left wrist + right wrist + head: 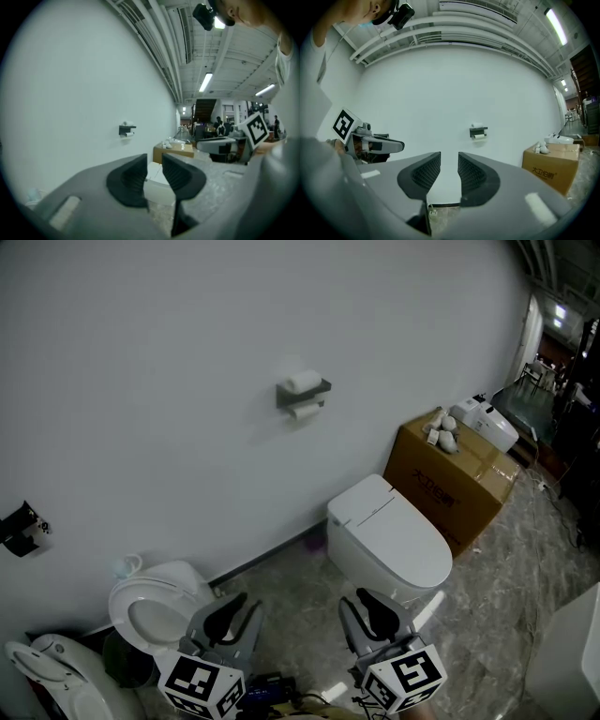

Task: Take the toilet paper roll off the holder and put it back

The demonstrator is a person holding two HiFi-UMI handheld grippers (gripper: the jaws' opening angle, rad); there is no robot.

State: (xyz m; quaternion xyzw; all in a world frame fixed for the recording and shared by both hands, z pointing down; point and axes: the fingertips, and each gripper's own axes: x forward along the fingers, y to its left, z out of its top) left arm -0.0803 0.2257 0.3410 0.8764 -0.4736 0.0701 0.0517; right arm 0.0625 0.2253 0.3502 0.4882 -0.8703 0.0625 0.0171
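containers first. brown cardboard box point(452, 491) stands on the marbled grey floor point(506, 615) against the white wall point(187, 352), just right of a closed white toilet point(389, 535). box flaps are shut and the contents are not visible. on its top lie a few small white rounded objects point(442, 435) and a white plastic appliance point(487, 423). a second white toilet with its bowl open point(155, 607) stands at lower left. what is in the bowl cannot be made out.

task item: dark grey wall-mounted holder point(305, 393) is fixed partway up the wall, above and left of the closed toilet. white toilet paper roll point(304, 412) hangs under its shelf. a spare white roll point(302, 381) lies on top of the shelf. both are well apart from the tools and untouched.

tools: left gripper point(234, 612) and right gripper point(372, 610) sit side by side at the bottom of the head view, low over the floor in front of the toilets. both are aimed toward the wall. each gripper view shows its jaws partly parted with a narrow gap. only wall and floor show through that gap. nothing is grasped, and the pads touch nothing.
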